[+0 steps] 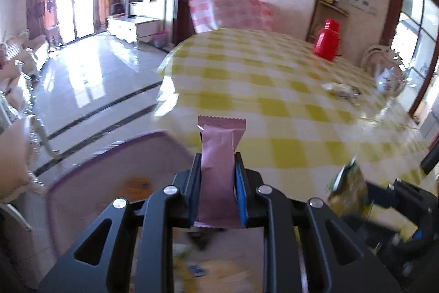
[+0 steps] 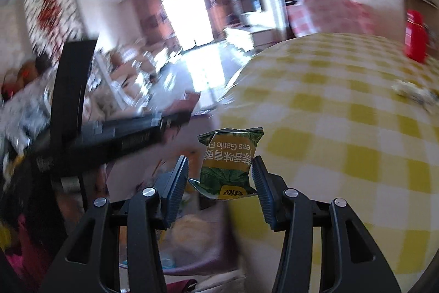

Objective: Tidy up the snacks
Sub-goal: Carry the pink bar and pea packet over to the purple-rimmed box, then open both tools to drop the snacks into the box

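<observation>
My left gripper (image 1: 218, 158) is shut on a pink snack packet (image 1: 219, 142) that stands upright between its blue pads. Below and to its left lies a blurred purple-rimmed container (image 1: 109, 153) with several snacks inside. My right gripper (image 2: 219, 164) is shut on a green packet of garlic peas (image 2: 230, 164), held in the air by its sides over the table's edge and the container (image 2: 192, 238). In the left wrist view the green packet (image 1: 348, 188) shows blurred at the lower right. The left gripper's black body (image 2: 123, 136) crosses the right wrist view at the left.
A table with a yellow checked cloth (image 1: 274, 89) fills the right. On it stand a red flask (image 1: 328, 39), a silver teapot (image 1: 388, 78) and a small crumpled wrapper (image 1: 340, 89). A chair with a pink checked cover (image 1: 230, 7) stands behind it. Shiny floor (image 1: 96, 89) lies at the left.
</observation>
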The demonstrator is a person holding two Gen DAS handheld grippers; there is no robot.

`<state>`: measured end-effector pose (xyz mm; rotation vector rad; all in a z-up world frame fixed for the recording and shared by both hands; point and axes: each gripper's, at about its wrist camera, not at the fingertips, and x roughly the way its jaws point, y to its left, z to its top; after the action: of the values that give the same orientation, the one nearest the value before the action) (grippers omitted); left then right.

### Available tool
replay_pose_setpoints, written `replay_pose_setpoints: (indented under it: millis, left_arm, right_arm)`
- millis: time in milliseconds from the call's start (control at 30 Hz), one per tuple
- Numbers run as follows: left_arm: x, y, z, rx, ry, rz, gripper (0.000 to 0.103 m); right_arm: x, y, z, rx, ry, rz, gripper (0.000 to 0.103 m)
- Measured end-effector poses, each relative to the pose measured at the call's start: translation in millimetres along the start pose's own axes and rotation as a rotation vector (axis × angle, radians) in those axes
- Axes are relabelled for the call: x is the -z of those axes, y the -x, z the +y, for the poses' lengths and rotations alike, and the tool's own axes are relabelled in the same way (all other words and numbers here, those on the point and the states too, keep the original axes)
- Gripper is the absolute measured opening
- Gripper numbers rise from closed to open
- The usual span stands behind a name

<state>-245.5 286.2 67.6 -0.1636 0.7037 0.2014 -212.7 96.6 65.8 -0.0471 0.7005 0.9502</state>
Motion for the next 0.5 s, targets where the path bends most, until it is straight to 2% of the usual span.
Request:
replay_pose_setpoints:
  millis: [167, 200, 267, 300, 333, 433, 500]
  left_arm:
    - [8, 5, 37, -0.069, -0.042, 0.069, 0.024]
    - [10, 3, 43, -0.090, -0.048, 0.090, 0.028]
    - [11, 1, 53, -0.145, -0.033, 0.107, 0.056]
    - [11, 3, 59, -0.178, -0.009, 0.098, 0.081]
    - [10, 6, 62, -0.199, 0.009, 0.083, 0.088]
    - [4, 21, 65, -0.225, 0.056, 0.010, 0.096]
    - [1, 37, 59, -0.229, 0.072, -0.086, 0.100]
  right_arm:
    - [9, -33, 42, -0.063, 0.098, 0.091, 0.049]
    - [10, -39, 46, -0.084, 0.110, 0.107, 0.050]
    - [12, -47, 55, -0.125, 0.146, 0.127, 0.065]
    - [12, -47, 55, -0.124, 0.153, 0.114, 0.082]
    - [11, -44, 55, -0.118, 0.150, 0.092, 0.089]
    - [6, -23, 38, -0.087, 0.111, -0.009, 0.089]
    - [1, -7, 20, -0.066, 0.072, -0.054, 0.089]
